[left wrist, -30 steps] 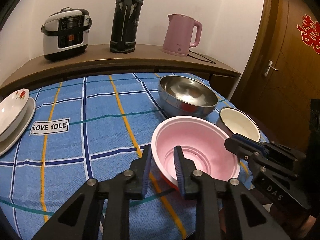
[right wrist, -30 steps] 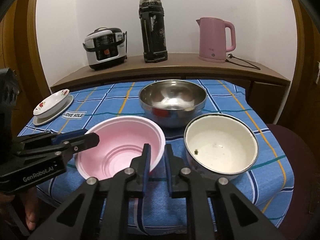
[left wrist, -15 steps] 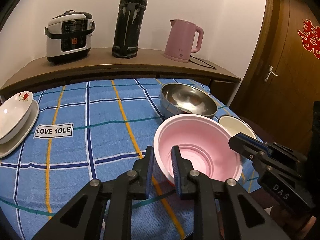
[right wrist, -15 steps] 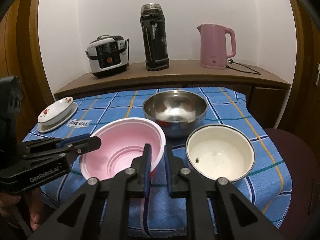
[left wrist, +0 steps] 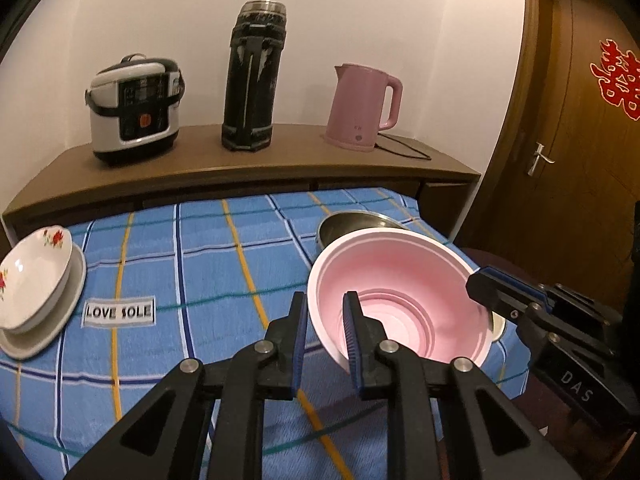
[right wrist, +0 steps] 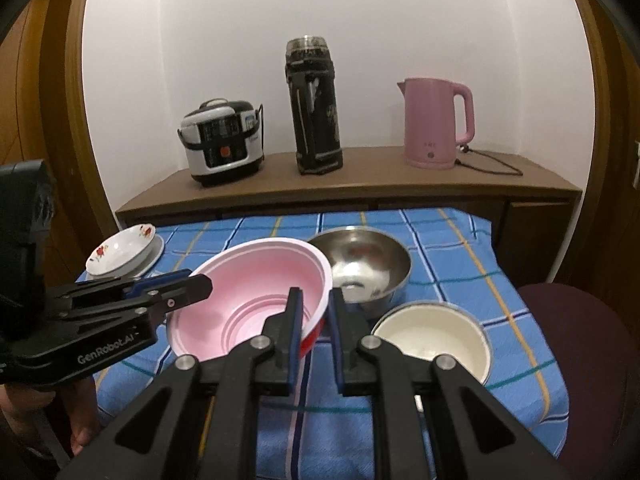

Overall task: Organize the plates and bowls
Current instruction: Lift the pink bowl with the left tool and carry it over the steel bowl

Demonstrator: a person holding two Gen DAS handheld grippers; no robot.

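Lifted pink bowl (left wrist: 400, 280) now hides the enamel bowl (right wrist: 432, 336) in the left view.

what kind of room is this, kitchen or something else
Probably a home dining corner or kitchen. A wooden sideboard holds a black-and-white rice cooker and a pink electric kettle, and bowls sit on a table under a blue checked tablecloth.
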